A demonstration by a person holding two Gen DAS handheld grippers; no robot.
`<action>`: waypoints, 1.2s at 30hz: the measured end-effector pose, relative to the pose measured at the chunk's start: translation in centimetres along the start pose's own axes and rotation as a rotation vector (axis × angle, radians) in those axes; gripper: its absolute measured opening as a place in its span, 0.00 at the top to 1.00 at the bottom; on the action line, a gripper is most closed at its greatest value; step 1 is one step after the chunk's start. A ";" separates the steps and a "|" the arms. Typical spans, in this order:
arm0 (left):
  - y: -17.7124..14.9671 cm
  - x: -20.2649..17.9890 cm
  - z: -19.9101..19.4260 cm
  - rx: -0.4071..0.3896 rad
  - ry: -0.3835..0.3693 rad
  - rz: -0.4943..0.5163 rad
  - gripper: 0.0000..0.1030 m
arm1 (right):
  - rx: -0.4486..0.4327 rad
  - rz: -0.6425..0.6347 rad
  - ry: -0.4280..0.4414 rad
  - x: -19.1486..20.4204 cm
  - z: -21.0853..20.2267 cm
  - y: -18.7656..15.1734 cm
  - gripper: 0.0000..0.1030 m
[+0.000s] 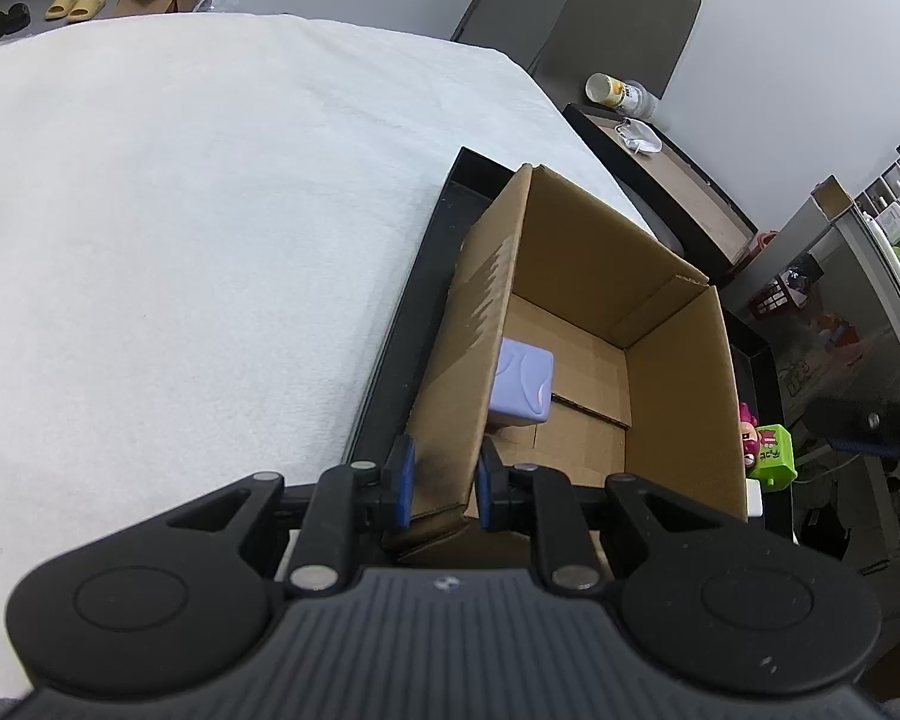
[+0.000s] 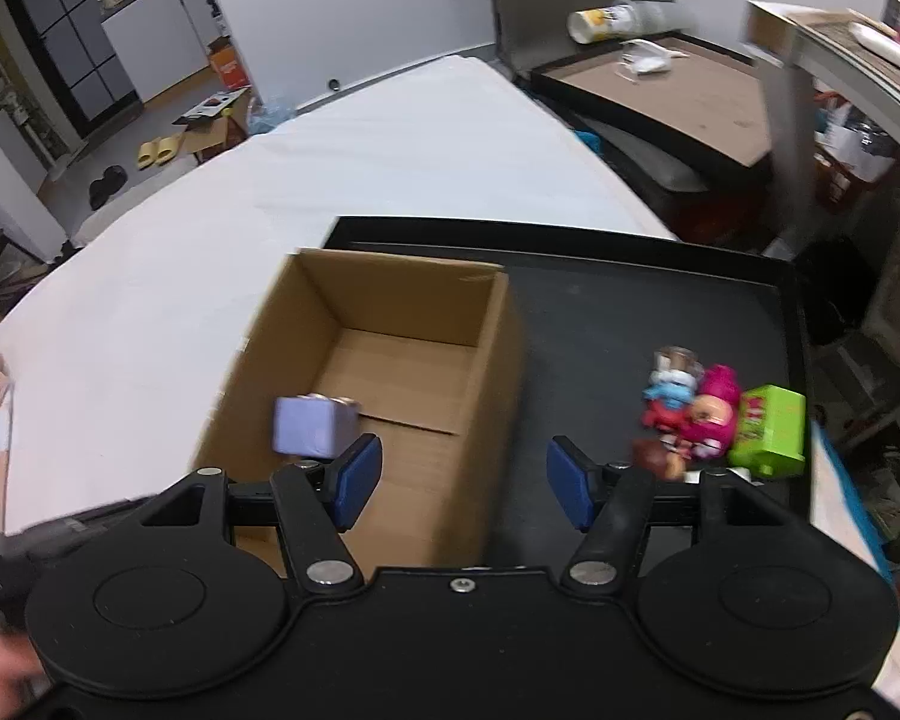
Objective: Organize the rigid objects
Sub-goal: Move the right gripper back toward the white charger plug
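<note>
An open cardboard box (image 1: 660, 324) (image 2: 390, 360) stands on a black tray (image 1: 402, 324) (image 2: 630, 324). Inside it, against the left wall, lies a lilac cube (image 1: 522, 381) (image 2: 312, 432). My left gripper (image 1: 444, 483) is shut on the box's near-left wall, one blue pad outside and one inside. In the right wrist view my right gripper (image 2: 462, 480) hangs open over the box's right wall, with nothing between its fingers. To its right on the tray sits a cluster of small toys: a green block (image 2: 771, 432) (image 1: 774, 456), a pink doll (image 2: 711, 414) and a blue figure (image 2: 669, 390).
The tray rests on a table under a white cloth (image 1: 180, 240) (image 2: 270, 210). Behind it stand a brown-topped side table (image 2: 678, 96) with a tipped cup (image 2: 606, 21), and shelving at the right. A hand shows at the left edge of the right wrist view.
</note>
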State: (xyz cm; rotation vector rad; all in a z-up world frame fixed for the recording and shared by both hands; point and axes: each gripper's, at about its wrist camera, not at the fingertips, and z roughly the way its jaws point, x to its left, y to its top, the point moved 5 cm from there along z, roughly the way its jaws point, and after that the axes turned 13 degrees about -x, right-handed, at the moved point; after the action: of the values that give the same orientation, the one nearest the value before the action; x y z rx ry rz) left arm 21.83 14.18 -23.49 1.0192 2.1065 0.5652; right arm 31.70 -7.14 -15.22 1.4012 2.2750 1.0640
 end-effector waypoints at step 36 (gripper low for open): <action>-0.1 -0.1 0.1 0.002 0.033 0.000 0.82 | 0.087 0.169 -0.080 -14.0 4.8 -4.8 0.21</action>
State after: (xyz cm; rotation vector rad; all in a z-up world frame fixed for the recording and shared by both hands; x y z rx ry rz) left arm 21.91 14.07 -23.55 1.0172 2.1365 0.5829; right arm 38.23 -18.19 -23.98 1.6655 2.2024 0.9476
